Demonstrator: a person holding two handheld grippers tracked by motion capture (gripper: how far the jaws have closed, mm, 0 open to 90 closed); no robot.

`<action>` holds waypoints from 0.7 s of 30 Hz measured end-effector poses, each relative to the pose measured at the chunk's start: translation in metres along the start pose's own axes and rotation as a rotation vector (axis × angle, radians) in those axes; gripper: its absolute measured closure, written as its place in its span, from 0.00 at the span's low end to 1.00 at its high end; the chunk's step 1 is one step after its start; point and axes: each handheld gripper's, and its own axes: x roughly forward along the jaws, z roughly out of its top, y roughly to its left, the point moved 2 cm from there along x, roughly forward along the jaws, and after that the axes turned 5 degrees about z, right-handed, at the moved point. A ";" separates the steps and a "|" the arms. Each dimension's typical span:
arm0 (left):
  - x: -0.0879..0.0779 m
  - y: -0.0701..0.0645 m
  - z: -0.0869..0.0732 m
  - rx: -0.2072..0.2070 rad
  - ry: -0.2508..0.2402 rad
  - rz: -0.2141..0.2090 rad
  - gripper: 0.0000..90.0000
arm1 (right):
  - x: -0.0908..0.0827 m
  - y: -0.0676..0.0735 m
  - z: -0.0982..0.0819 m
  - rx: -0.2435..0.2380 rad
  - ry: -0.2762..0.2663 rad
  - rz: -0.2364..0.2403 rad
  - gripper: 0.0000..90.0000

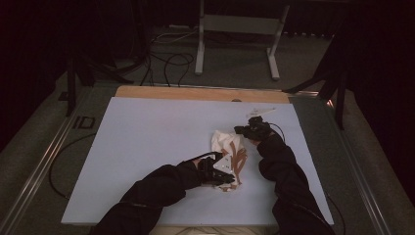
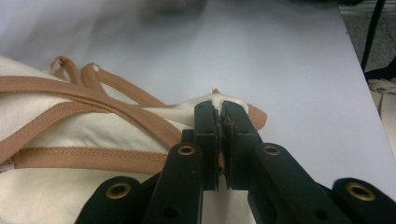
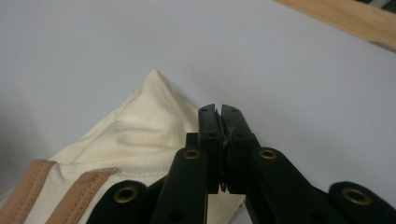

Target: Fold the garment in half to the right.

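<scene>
On the pale surface [image 1: 147, 137], the left hand-held gripper [image 2: 220, 109] is sitting at the near end of a cream cloth bag [image 1: 226, 147], its jaws pressing together on a pinch of the fabric beside the tan straps [image 2: 88, 100]. The bag is lying crumpled right of the surface's middle, stretching between the two tools. At its far end, the right hand-held gripper [image 3: 219, 112] is clamping shut on the bag's cream edge, near a pointed corner [image 3: 154, 77].

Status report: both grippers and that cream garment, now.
Left gripper shut on cream garment. Right gripper shut on its edge. Garment bunched on table; nothing in the way.
</scene>
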 end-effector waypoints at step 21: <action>0.016 0.004 0.001 -0.062 -0.011 0.015 0.96 | 0.015 -0.017 -0.015 0.035 0.023 -0.030 0.99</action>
